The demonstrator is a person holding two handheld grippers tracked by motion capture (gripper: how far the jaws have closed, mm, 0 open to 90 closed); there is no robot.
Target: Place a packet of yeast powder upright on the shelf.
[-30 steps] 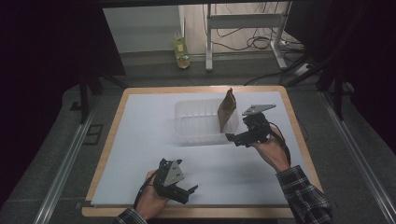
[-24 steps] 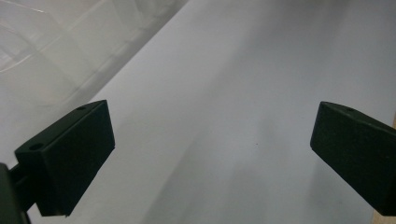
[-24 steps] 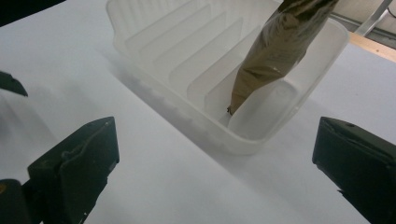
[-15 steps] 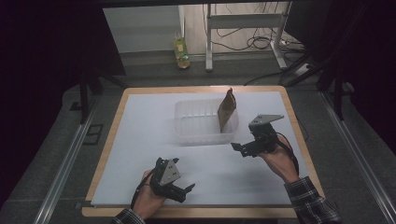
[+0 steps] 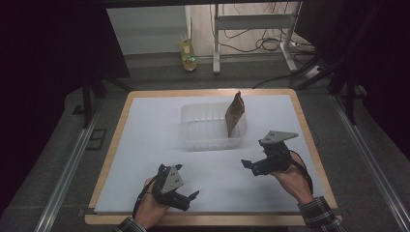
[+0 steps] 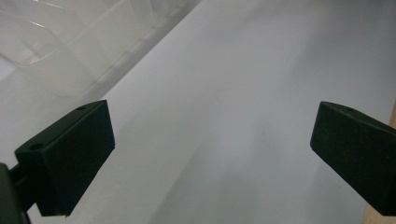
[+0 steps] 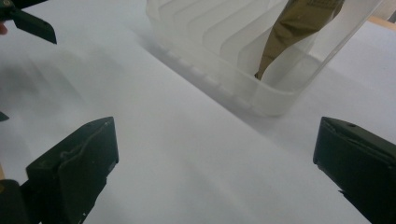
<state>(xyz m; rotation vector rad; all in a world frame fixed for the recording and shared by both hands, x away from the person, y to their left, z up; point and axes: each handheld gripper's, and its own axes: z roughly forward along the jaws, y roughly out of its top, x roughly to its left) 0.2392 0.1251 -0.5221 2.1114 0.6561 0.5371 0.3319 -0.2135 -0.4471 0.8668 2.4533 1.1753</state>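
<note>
While the brown pouch stands upright inside the clear plastic bin, leaning against its right-hand wall, both grippers sit well apart from it over the white table sheet. Judged from this layout, the placement looks complete and the step in hand is a clear retreat; done well, it keeps both tools low and away from the bin's near wall, so nothing nudges the bin or tips the pouch, which rests on a narrow base and would topple easily.

The bin lies at the centre-rear of the sheet; the pouch's top rises above its rim.

The right gripper is near the bin's front right corner, jaws spread wide and empty, aimed left across the sheet; the hand grasps it from behind, the sleeve entering at bottom right. In the right gripper view the bin and pouch lie ahead.

The left gripper rests by the near edge, jaws likewise apart and holding nothing, pointing right.
</note>
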